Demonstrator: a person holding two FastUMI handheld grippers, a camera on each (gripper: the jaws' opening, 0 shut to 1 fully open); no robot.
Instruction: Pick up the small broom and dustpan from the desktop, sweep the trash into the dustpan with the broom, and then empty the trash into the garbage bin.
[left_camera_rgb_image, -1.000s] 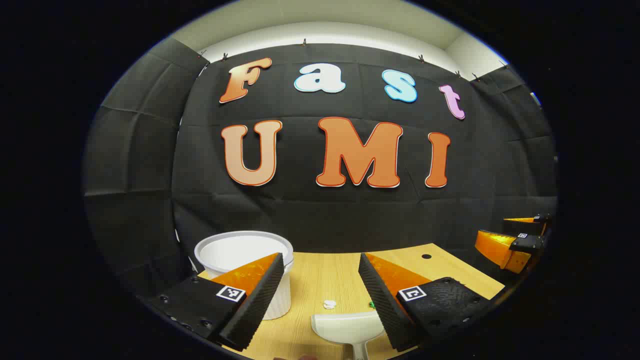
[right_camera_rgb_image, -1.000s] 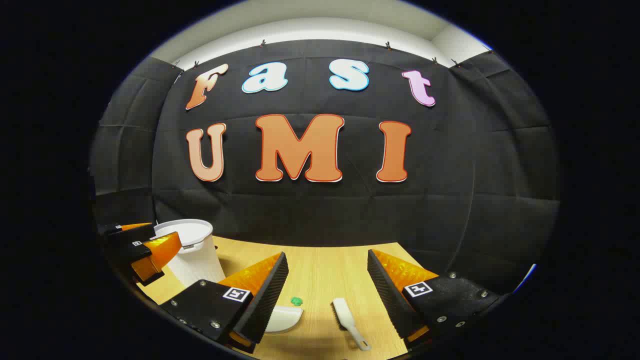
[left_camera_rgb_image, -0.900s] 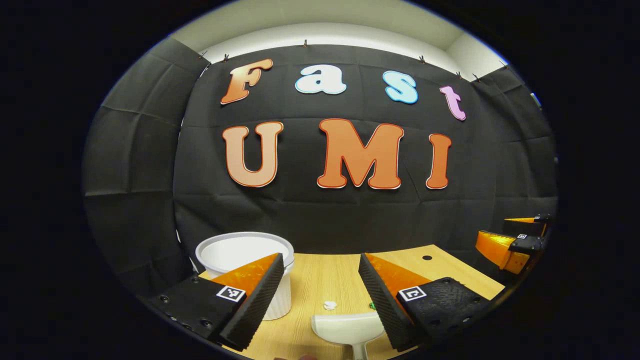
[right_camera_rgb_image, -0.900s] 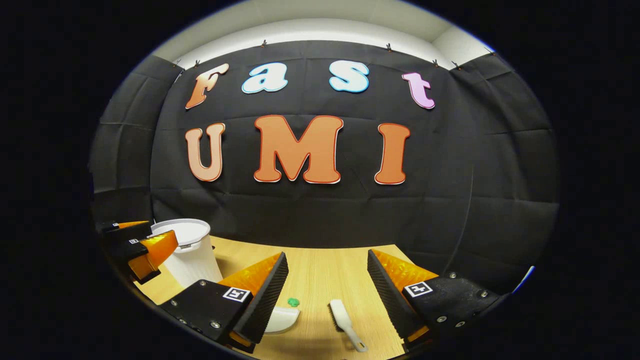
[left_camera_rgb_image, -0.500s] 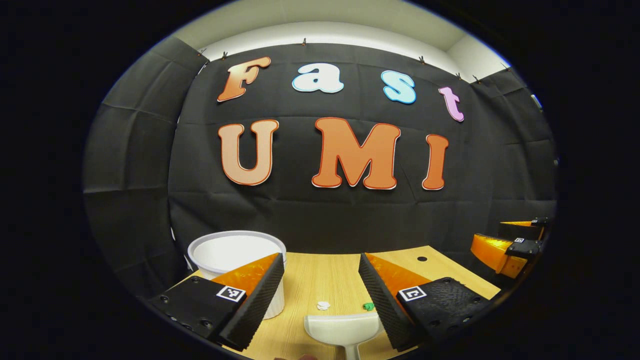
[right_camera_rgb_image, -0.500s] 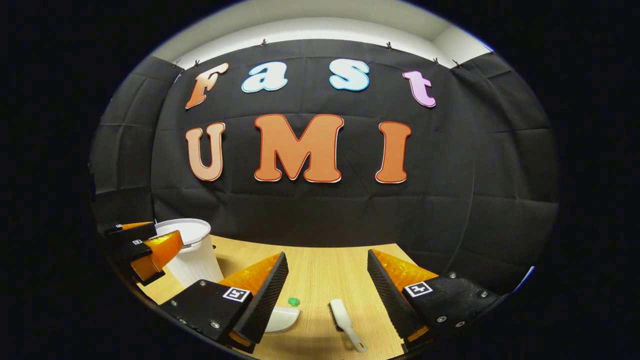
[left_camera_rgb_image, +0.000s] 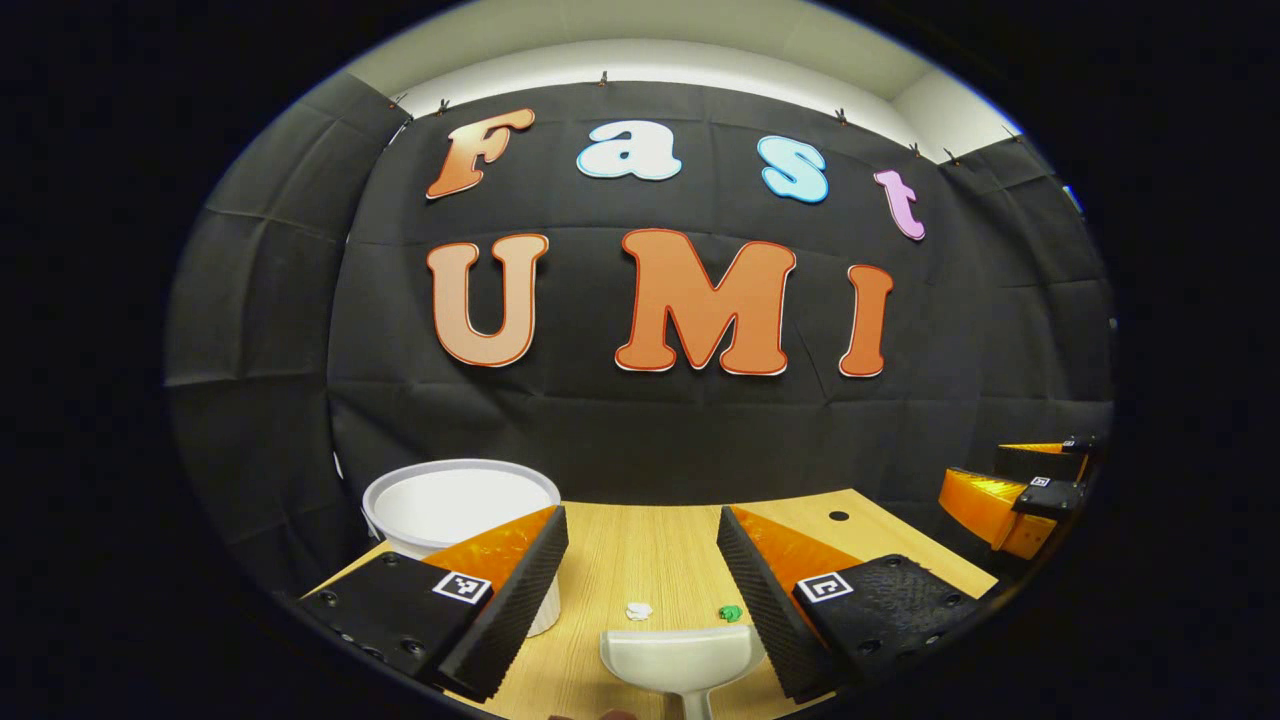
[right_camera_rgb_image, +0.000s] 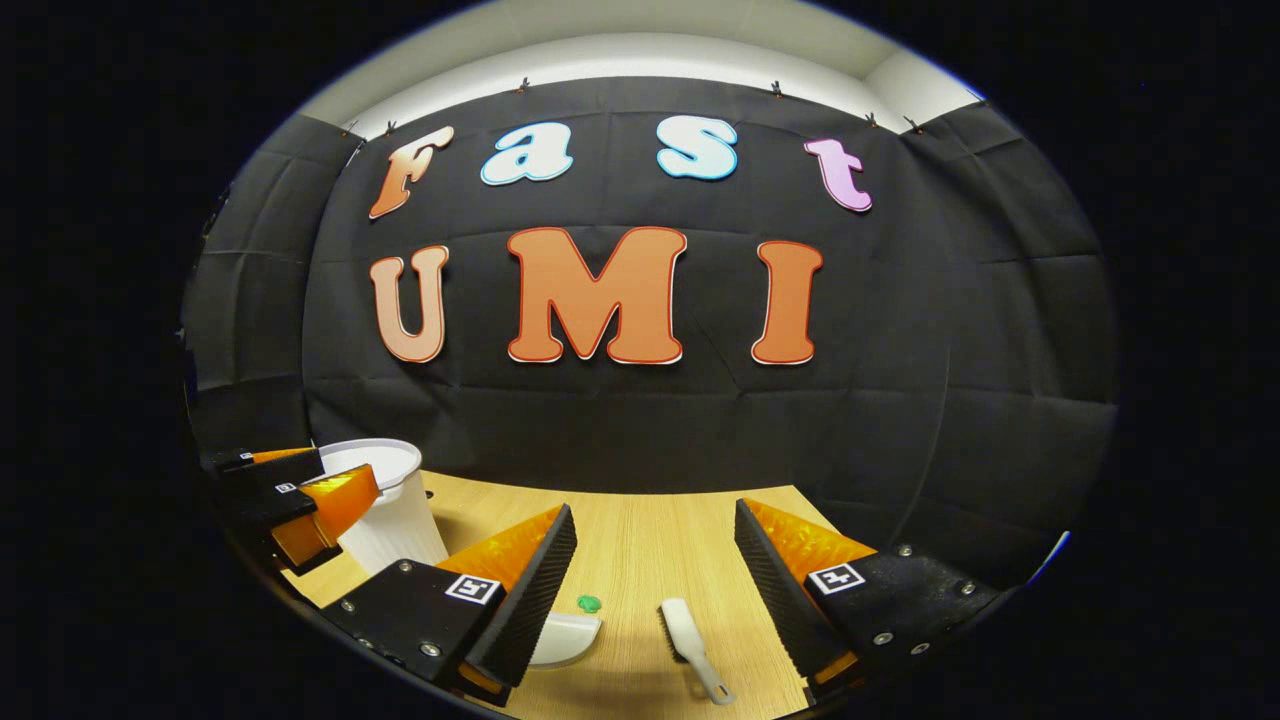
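A white dustpan (left_camera_rgb_image: 682, 659) lies on the wooden desk (left_camera_rgb_image: 640, 560), low between the fingers of my open left gripper (left_camera_rgb_image: 640, 590). Just beyond it lie a white scrap (left_camera_rgb_image: 639, 610) and a green scrap (left_camera_rgb_image: 731, 612). In the right gripper view, a small white broom (right_camera_rgb_image: 688, 640) lies on the desk between the fingers of my open right gripper (right_camera_rgb_image: 655, 585). The dustpan (right_camera_rgb_image: 566, 638) peeks out beside that gripper's left finger, with the green scrap (right_camera_rgb_image: 589, 603) just past it. A white ribbed garbage bin (left_camera_rgb_image: 460, 510) stands at the desk's left. Neither gripper holds anything.
The bin (right_camera_rgb_image: 385, 505) stands behind the left gripper (right_camera_rgb_image: 290, 500) in the right gripper view. The right gripper (left_camera_rgb_image: 1020, 490) hangs at the far right in the left gripper view. A small dark hole (left_camera_rgb_image: 838, 516) marks the desk near its back edge.
The left gripper has shifted slightly to the right, so the bin, scraps and dustpan slid left in its view. The right gripper has barely moved. Both stayed open.
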